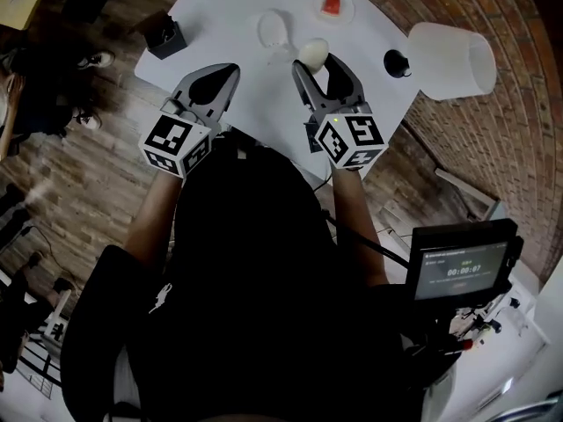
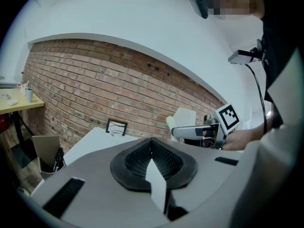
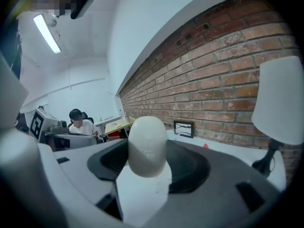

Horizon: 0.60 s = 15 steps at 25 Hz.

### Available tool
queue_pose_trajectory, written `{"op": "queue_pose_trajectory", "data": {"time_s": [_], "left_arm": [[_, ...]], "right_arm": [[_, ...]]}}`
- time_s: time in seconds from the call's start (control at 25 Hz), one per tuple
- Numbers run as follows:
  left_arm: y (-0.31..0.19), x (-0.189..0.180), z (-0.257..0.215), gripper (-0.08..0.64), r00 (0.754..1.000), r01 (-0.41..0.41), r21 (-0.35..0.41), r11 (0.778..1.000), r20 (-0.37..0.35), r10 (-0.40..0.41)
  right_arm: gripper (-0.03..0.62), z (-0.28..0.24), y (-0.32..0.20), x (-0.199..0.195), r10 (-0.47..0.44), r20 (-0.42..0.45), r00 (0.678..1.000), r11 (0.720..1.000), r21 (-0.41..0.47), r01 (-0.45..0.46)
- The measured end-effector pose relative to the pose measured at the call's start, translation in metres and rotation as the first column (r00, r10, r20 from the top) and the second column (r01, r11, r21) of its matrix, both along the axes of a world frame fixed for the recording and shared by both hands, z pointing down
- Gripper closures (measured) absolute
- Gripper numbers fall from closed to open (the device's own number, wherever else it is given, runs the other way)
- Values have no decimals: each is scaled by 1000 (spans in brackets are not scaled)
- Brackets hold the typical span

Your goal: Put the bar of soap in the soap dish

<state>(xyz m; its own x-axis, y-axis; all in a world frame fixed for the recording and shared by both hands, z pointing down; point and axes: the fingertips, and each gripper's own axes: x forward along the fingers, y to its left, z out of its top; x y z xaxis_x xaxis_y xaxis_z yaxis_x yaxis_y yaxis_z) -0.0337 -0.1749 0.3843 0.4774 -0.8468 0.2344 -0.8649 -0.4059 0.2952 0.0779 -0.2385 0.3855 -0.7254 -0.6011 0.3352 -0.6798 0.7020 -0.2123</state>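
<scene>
The bar of soap (image 1: 313, 52) is a white oval, raised just above the white table (image 1: 220, 16); my right gripper (image 1: 318, 63) is shut on it. In the right gripper view the soap (image 3: 147, 145) stands on end between the jaws of the right gripper (image 3: 144, 175). A pale oval soap dish (image 1: 273, 29) lies on the table just beyond and left of the soap. My left gripper (image 1: 227, 74) hovers over the table's near edge, shut and empty. Seen in its own view, the left gripper (image 2: 155, 171) has both jaws pressed together.
A small plate with a red piece (image 1: 332, 3) sits behind the dish. A black box (image 1: 165, 38) stands at the table's left edge. A lamp with a white shade (image 1: 450, 60) and black base (image 1: 396, 62) is on the right, by the brick wall. A small picture frame (image 3: 184, 128) stands at the back.
</scene>
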Motion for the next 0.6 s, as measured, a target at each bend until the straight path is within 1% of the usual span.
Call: {"op": "queue_pose_trajectory", "data": {"time_s": [0.24, 0.44, 0.6], "left_arm": [[-10, -14, 21, 555, 1000, -26, -13, 1000, -8, 26], [-15, -30, 38, 555, 1000, -1, -42, 999, -26, 0], [-16, -44, 41, 555, 999, 16, -48, 999, -28, -17]], "right_arm": [[337, 12, -19, -16, 15, -48, 999, 1000, -2, -16], [339, 25, -36, -26, 9, -85, 996, 1000, -10, -10], [339, 30, -42, -34, 3, -99, 995, 1000, -15, -5]]}}
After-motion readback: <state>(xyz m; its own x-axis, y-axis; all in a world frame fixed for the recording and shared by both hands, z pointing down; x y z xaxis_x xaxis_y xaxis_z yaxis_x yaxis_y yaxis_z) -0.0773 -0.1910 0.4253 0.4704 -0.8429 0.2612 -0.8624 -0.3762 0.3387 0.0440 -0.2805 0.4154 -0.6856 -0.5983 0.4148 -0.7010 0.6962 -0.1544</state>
